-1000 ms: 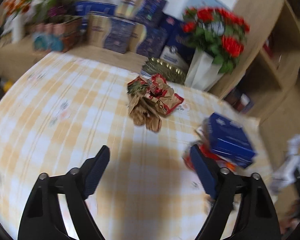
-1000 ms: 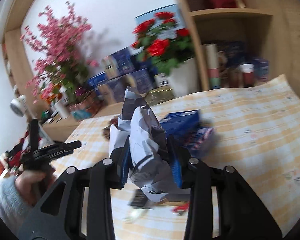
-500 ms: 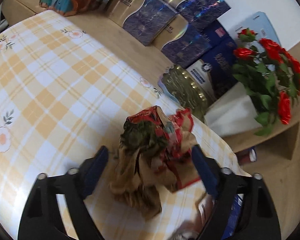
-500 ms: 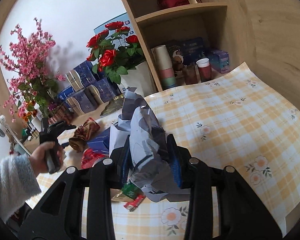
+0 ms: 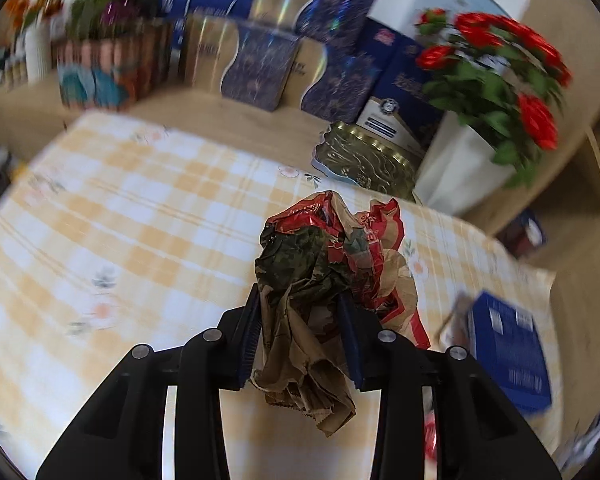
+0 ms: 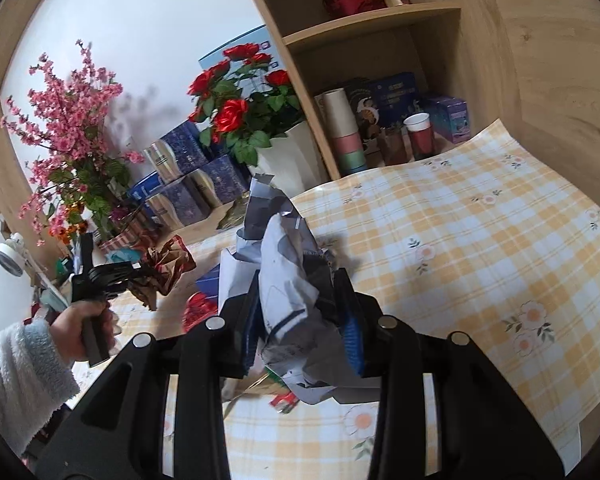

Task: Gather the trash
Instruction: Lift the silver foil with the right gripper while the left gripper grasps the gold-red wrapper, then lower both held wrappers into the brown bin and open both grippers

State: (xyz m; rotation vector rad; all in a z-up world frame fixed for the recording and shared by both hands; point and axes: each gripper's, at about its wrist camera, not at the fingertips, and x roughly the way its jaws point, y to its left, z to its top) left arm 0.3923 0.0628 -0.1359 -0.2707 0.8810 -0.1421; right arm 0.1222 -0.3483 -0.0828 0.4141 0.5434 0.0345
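A crumpled brown, red and green wrapper (image 5: 312, 256) sits between the blue pads of my left gripper (image 5: 299, 300). The jaws are closing and both pads press on its sides. In the right wrist view that same wrapper (image 6: 168, 260) hangs from the left gripper (image 6: 140, 270), held by a hand (image 6: 88, 316) in a fluffy pale sleeve. My right gripper (image 6: 299, 280) is shut on a crumpled grey and white paper (image 6: 280, 248) above the yellow checked tablecloth (image 6: 460, 240).
A blue box (image 5: 508, 344) and a red wrapper (image 6: 198, 308) lie on the table to the right of the left gripper. A white vase of red roses (image 5: 460, 168), a gold tin (image 5: 368, 160) and blue gift boxes (image 5: 256, 68) line the far edge. Cups (image 6: 344, 132) stand on a shelf.
My left gripper moved forward over the table to the brown and red wrapper and closed its jaws around it. The right gripper kept its grey paper while its view swung across the table.
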